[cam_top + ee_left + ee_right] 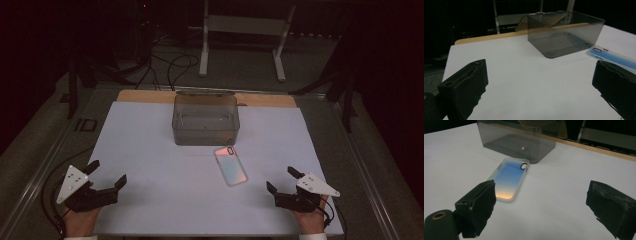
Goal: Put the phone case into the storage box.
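Observation:
A phone case [230,165] with a blue-to-pink gradient lies flat on the white sheet, just in front of a clear grey plastic box [205,120] that stands open-topped and empty. The case [509,179] lies ahead and left of my right gripper [541,207], whose jaws are wide apart with nothing between them. That right gripper [284,181] rests near the sheet's front right. My left gripper [107,172] is open too, at the front left, holding nothing; its own view shows the box [564,33] and one end of the case [610,56] far ahead.
The white sheet [150,150] covers a wooden tabletop [145,96] whose back edge shows. Behind the table stand a white metal frame [245,30] and loose black cables [170,67] on the floor. Grey rails run along both table sides.

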The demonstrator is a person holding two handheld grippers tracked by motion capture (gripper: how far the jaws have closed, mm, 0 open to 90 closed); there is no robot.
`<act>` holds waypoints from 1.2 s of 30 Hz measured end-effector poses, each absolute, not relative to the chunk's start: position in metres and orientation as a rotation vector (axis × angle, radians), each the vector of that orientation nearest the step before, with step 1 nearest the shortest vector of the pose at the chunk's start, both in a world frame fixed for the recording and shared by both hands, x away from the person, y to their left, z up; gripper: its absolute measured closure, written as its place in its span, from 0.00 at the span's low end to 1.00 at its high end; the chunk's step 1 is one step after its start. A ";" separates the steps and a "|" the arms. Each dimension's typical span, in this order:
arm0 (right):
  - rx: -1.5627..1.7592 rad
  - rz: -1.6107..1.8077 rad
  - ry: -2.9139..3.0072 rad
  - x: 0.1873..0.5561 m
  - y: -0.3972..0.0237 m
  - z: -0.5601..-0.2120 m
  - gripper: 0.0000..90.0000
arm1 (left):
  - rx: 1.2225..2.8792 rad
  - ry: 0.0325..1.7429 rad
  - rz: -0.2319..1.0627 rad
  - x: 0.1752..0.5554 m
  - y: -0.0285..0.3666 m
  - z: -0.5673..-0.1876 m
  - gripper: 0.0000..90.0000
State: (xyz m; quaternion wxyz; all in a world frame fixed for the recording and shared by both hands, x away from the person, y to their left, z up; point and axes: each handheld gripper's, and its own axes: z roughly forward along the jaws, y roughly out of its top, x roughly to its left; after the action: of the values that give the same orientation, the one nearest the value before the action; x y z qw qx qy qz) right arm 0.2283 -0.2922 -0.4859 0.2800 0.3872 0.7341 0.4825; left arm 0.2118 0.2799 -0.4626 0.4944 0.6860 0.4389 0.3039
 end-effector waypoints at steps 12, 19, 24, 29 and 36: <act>1.039 1.298 1.968 0.229 -0.292 -0.488 0.10 | 1.671 1.074 0.743 0.212 0.277 -0.463 0.01; 1.040 1.300 1.970 0.230 -0.292 -0.489 0.10 | 1.693 1.060 0.739 0.214 0.271 -0.460 0.02; 1.047 1.293 1.970 0.231 -0.292 -0.490 0.10 | 1.712 1.075 0.716 0.216 0.266 -0.457 0.02; 1.054 1.287 1.971 0.232 -0.292 -0.491 0.10 | 1.732 1.061 0.718 0.218 0.260 -0.452 0.02; 1.054 1.285 1.976 0.232 -0.293 -0.492 0.10 | 1.766 1.019 0.704 0.225 0.249 -0.445 0.02</act>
State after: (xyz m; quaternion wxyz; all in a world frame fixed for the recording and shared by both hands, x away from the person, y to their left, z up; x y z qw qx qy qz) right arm 0.2324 -0.2925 -0.4924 0.2763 0.3924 0.7355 0.4783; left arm 0.2246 0.2489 -0.4453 0.4729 0.7214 0.4162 0.2876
